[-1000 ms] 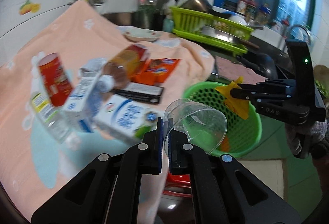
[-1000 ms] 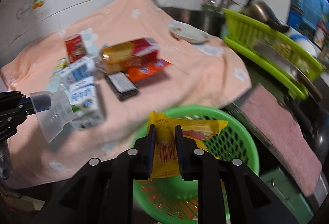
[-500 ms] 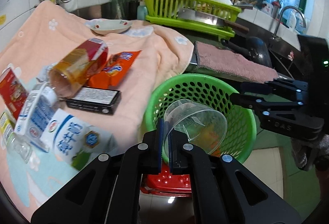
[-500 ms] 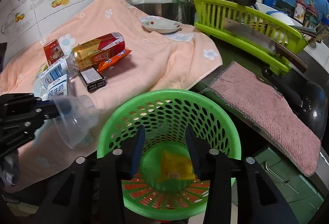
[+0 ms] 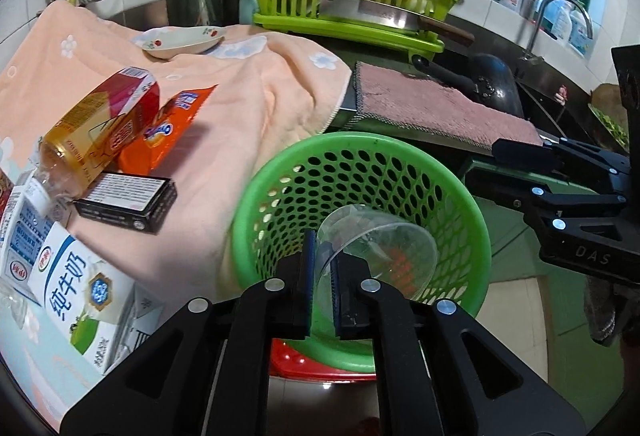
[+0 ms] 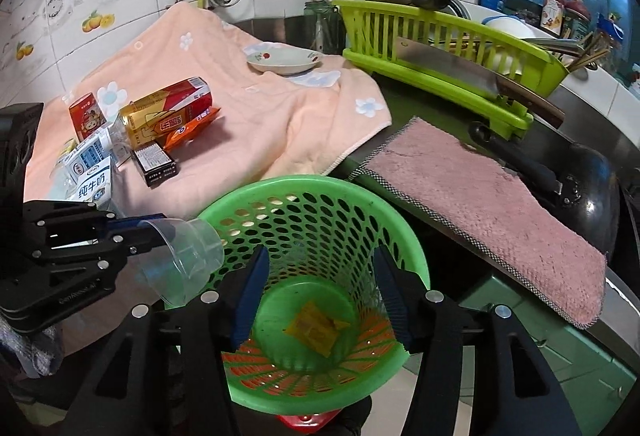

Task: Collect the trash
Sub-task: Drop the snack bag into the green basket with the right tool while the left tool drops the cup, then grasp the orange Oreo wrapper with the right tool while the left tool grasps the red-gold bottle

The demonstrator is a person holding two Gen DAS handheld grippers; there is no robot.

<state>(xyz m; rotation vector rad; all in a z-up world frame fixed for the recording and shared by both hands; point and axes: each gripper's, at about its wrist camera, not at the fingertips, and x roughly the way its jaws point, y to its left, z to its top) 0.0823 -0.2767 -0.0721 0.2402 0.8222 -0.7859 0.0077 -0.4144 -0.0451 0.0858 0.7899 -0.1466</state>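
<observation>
Item: clear plastic cup, pinched by its rim in my left gripper jaws, lying on its side, mouth forward, over the near rim of the green perforated plastic basket; my right gripper jaws wide apart, empty, above that basket.

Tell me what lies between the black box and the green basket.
Only bare peach towel. In the right wrist view the black box lies on the towel, and plain cloth runs from it to the green basket. The left wrist view agrees.
</observation>
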